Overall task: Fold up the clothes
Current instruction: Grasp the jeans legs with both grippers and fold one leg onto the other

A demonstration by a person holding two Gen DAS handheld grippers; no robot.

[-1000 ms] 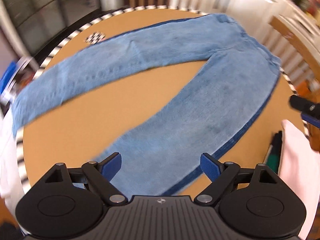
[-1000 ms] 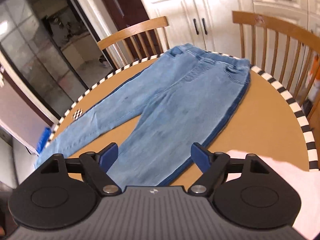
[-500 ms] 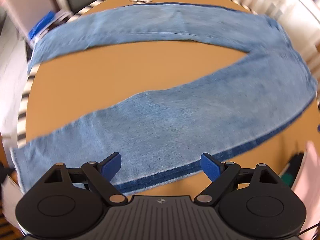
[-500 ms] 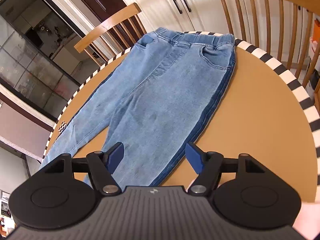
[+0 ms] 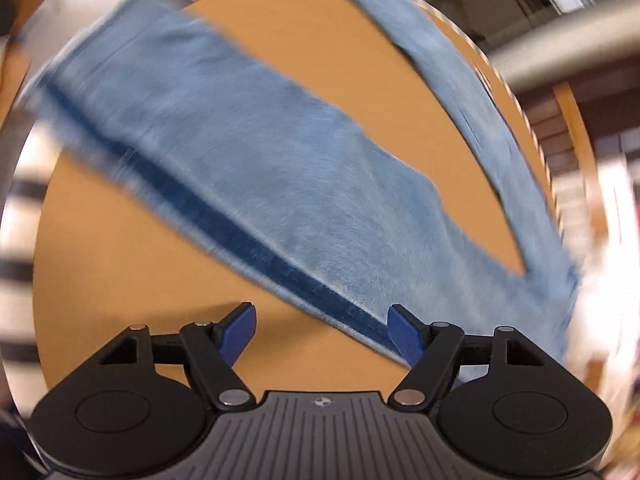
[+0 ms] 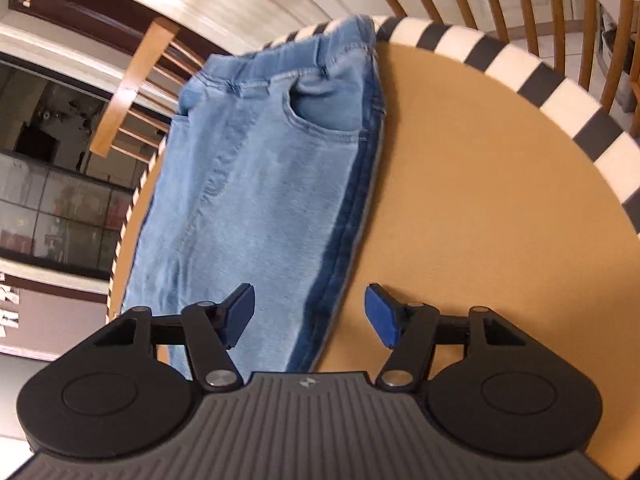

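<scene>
- Left gripper point(image 5: 322, 330) swung low beside the light-blue denim jeans point(image 5: 280, 184), dark side seam between its wide-open fingers (view blurred).
- Right gripper point(image 6: 309, 316) closed in too, fingers wide, astride the jeans' seam; both look set to pinch that edge.

Left wrist view: jeans spread on round table, gripper above near edge.

Left gripper point(image 5: 322, 326) was wide apart at the jaws, blue pads point(image 5: 239, 330) bare, nothing between them. Light-blue jeans point(image 5: 280, 184) lay flat on the tan round table point(image 5: 132, 280), legs splayed in a V with bare tabletop between. Dark-blue side seam stripe point(image 5: 224, 220) ran diagonally along the near leg's edge and passed just by the right pad; contact could not be judged. Frame was heavily motion-blurred. Striped table rim point(image 5: 18, 216) showed at left, and possibly a wooden chair back point(image 5: 576, 128) at right.
</scene>
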